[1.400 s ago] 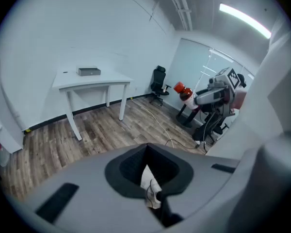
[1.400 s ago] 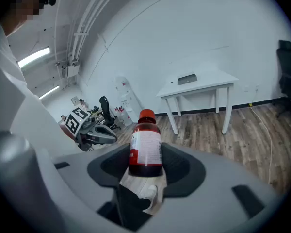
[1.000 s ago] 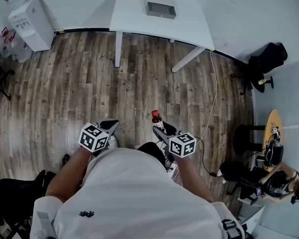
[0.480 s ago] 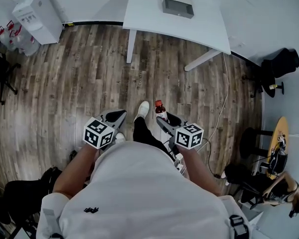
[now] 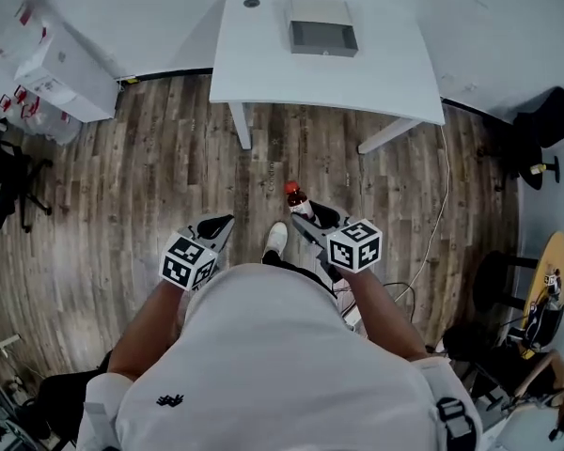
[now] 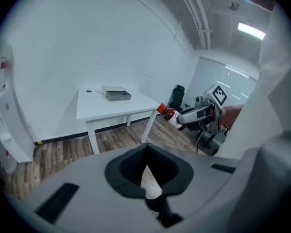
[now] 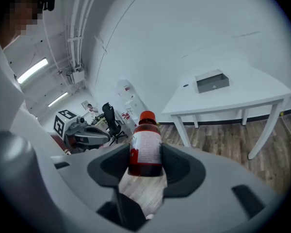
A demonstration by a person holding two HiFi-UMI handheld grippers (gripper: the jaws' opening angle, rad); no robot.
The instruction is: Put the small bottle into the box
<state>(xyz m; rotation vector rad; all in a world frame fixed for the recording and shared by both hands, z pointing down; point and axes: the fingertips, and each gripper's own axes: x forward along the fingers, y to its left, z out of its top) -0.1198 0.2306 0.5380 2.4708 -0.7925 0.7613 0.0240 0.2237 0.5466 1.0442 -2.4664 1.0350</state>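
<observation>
The small bottle (image 7: 145, 147), red-capped with a white label, is grasped between the fingers (image 7: 179, 166) of the right gripper (image 5: 307, 222), cap uppermost. It is held above the wooden floor (image 5: 122, 186), well apart from the box (image 5: 322, 36). The grey box is seen lying on the white counter (image 5: 263, 64), toward its far edge. The fingers (image 6: 128, 166) of the left gripper (image 5: 218, 225) are clenched tip to tip, with nothing held between them. A white shoe (image 5: 276, 239) is seen between the two grippers.
</observation>
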